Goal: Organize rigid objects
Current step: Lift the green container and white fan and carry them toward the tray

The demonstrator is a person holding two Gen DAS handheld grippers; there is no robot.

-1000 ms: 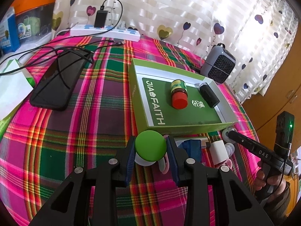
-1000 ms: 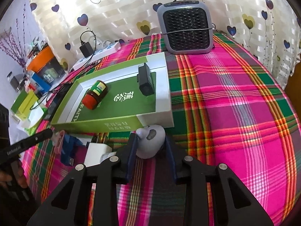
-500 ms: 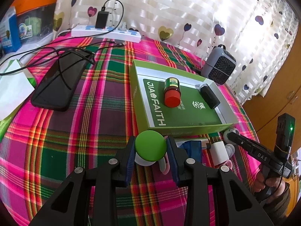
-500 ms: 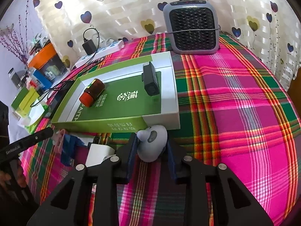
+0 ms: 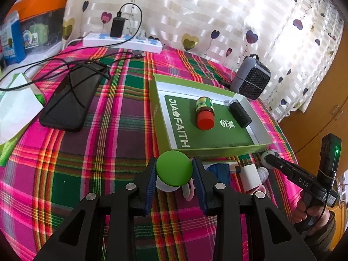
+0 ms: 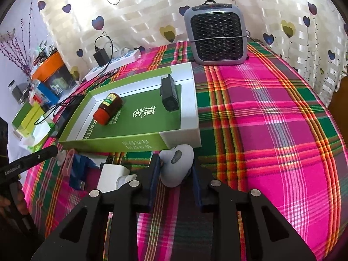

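Closing my right tongs (image 6: 175, 174) on the smooth grey rounded toy (image 6: 176, 167), which sat looser between them a second ago, I count that pickup nearly secured, while my left tongs (image 5: 175, 179) clench the glossy green-capped piece (image 5: 174, 168), the shallow cardboard tray (image 6: 181, 138) waiting at twelve o'clock.

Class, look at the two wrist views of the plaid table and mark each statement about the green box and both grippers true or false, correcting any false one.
1. A red-capped jar lies on its side in the green box. True.
2. The left gripper holds a green-topped object. True.
3. The black block sits outside the box. False: it is inside.
4. The right gripper has nothing between its jaws. False: a grey object sits there as they close.
5. The grey fan lies flat. False: it stands upright.
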